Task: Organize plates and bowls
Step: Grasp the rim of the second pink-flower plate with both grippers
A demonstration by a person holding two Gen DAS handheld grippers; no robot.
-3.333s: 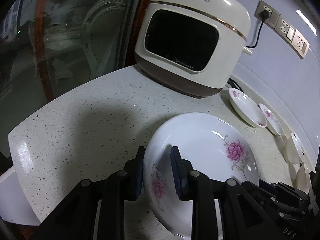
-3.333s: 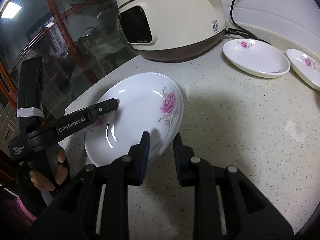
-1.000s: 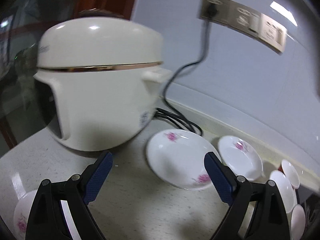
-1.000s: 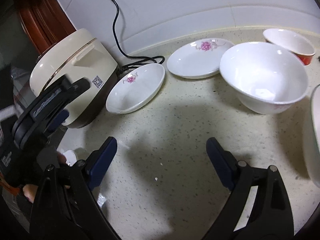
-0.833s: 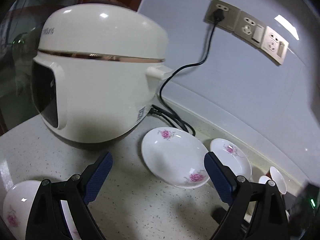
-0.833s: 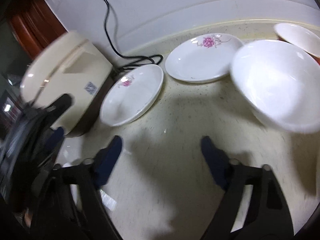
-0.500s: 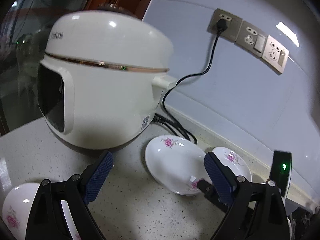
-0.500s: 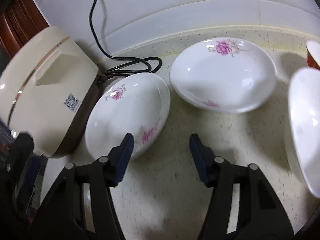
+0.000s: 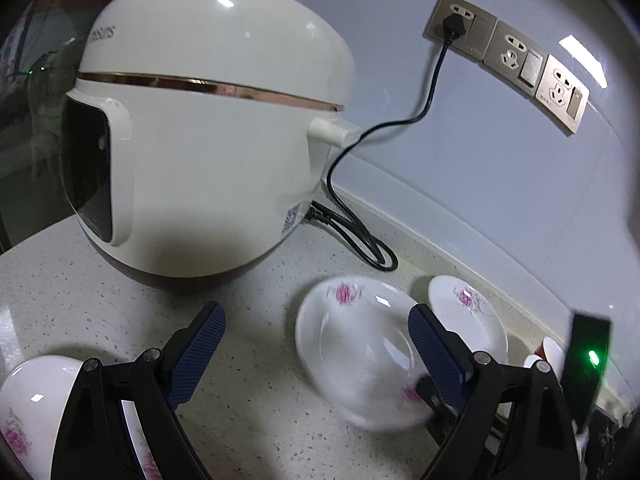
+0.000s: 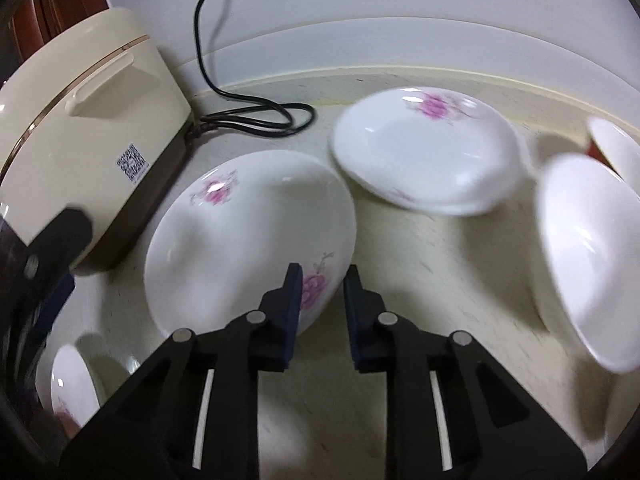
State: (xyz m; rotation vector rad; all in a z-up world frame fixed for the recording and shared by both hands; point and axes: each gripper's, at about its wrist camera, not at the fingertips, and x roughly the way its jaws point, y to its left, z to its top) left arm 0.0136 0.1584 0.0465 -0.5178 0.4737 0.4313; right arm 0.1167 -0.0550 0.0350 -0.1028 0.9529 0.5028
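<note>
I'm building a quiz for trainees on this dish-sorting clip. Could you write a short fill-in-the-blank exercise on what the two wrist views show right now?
1. The right gripper has its fingers on either side of the rim of the nearest floral ____.
2. The left gripper is wide ____ and holds nothing.
3. The rice cooker has a black ____ running up to the wall outlet.
4. Right of the second floral plate stands a plain white ____.

Missing words: plate; open; cord; bowl

Plates [image 10: 248, 236] – glossy glazed ceramic w/ pink flowers. Rice cooker [image 9: 208, 128]: shiny cream plastic, metallic trim. Countertop [image 9: 260, 400] – smooth speckled stone. Gripper pads [image 9: 196, 352]: textured blue rubber.
</note>
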